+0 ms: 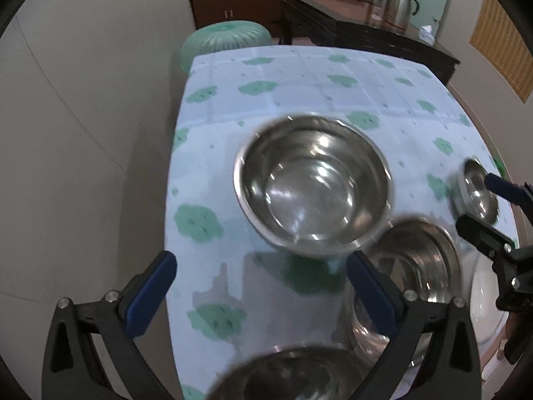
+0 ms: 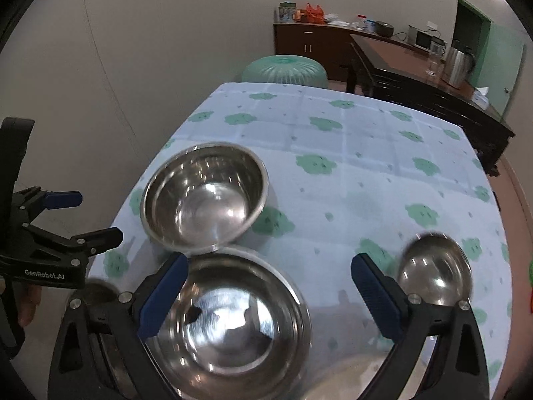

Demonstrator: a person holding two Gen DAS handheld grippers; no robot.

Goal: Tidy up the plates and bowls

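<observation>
Several steel bowls stand on a table with a light blue cloth with green patches (image 1: 299,76). A large steel bowl (image 1: 313,183) sits ahead of my open, empty left gripper (image 1: 260,286); it also shows in the right wrist view (image 2: 205,196). A second steel bowl (image 2: 233,326) sits near my open right gripper (image 2: 269,300), which shows from the side in the left view (image 1: 479,200). A small steel bowl (image 2: 436,271) lies by my right finger (image 2: 376,296); it shows in the left view (image 1: 476,190). Another bowl's rim (image 1: 289,376) sits below my left gripper. A white plate (image 1: 483,303) lies at right.
A green plastic stool (image 1: 226,41) stands beyond the table's far edge. A dark wooden sideboard (image 1: 359,23) with flasks and a cabinet with clutter stand at the back. A wall runs along the table's left side. My left gripper shows in the right wrist view (image 2: 86,216).
</observation>
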